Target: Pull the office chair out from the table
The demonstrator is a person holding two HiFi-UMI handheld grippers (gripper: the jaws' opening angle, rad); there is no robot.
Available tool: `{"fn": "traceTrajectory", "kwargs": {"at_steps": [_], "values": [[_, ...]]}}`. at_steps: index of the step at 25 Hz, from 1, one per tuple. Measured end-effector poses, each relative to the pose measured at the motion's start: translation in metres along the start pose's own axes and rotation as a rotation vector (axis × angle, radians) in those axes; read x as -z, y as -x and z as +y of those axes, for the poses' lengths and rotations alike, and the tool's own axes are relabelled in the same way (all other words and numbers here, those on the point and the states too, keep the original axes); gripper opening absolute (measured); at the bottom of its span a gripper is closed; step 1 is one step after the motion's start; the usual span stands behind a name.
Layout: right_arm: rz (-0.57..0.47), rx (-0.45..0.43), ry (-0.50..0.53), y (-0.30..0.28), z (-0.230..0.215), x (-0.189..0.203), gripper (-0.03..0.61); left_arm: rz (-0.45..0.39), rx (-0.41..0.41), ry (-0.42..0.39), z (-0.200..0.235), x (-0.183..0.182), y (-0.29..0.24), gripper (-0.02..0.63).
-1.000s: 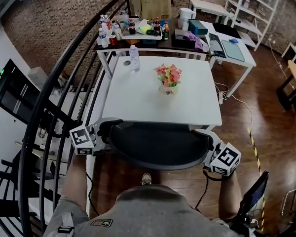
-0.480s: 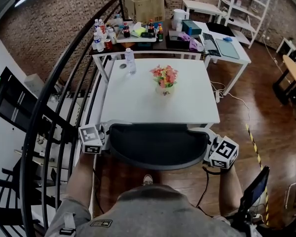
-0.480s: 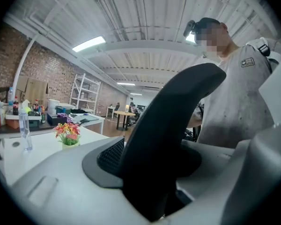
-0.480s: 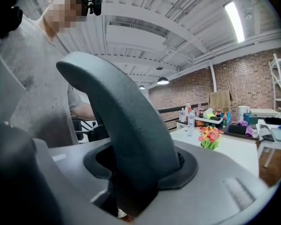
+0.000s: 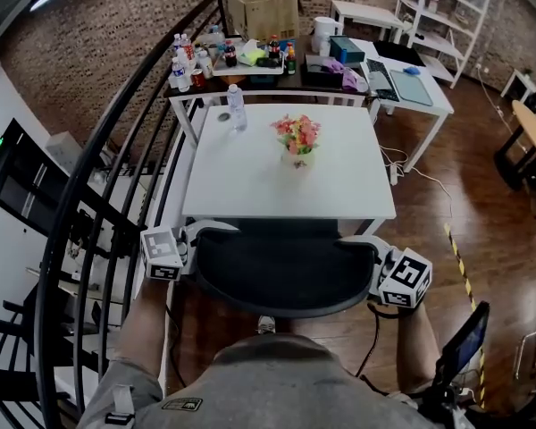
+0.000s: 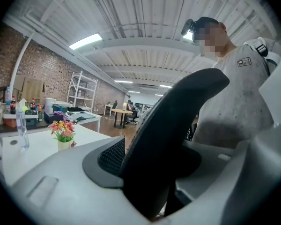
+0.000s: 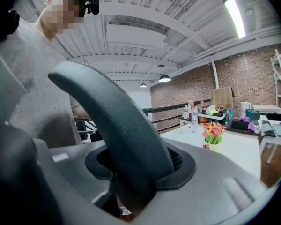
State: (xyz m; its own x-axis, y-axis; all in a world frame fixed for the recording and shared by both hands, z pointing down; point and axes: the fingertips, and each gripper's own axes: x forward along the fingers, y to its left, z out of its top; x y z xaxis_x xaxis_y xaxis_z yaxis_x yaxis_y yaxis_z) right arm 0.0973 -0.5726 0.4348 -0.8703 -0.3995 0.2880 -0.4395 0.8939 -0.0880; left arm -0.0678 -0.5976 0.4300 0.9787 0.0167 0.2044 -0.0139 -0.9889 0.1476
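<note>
The office chair's black curved backrest (image 5: 281, 271) stands at the near edge of the white table (image 5: 250, 186), its seat tucked under. My left gripper (image 5: 188, 242) clamps the backrest's left end and my right gripper (image 5: 376, 264) its right end. In the left gripper view the dark backrest edge (image 6: 173, 125) fills the space between the grey jaws. The right gripper view shows the same edge (image 7: 117, 125) between its jaws, which are still closing on it. Both grippers point nearly level toward the table.
A flower pot (image 5: 297, 141) and a water bottle (image 5: 236, 110) stand on the table. A black curved stair railing (image 5: 116, 177) runs close on the left. A cluttered table (image 5: 250, 56) with bottles and a cardboard box stands behind. Wooden floor lies to the right.
Both grippers went from wide open around the backrest's ends to closed on them. The left gripper shifted a little inward along the edge. The chair has barely moved from the table.
</note>
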Motion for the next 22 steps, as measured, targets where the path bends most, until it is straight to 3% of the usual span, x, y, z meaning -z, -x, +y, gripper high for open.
{"fn": "traceTrajectory", "kwargs": {"at_steps": [12, 22], "values": [[-0.008, -0.042, 0.026, 0.027, 0.056, 0.016, 0.178, -0.018, -0.035, 0.003, -0.065, 0.009, 0.0, 0.236], [-0.002, -0.081, 0.048, 0.031, 0.085, 0.024, 0.169, -0.035, -0.113, 0.032, -0.089, 0.016, 0.005, 0.259]]}}
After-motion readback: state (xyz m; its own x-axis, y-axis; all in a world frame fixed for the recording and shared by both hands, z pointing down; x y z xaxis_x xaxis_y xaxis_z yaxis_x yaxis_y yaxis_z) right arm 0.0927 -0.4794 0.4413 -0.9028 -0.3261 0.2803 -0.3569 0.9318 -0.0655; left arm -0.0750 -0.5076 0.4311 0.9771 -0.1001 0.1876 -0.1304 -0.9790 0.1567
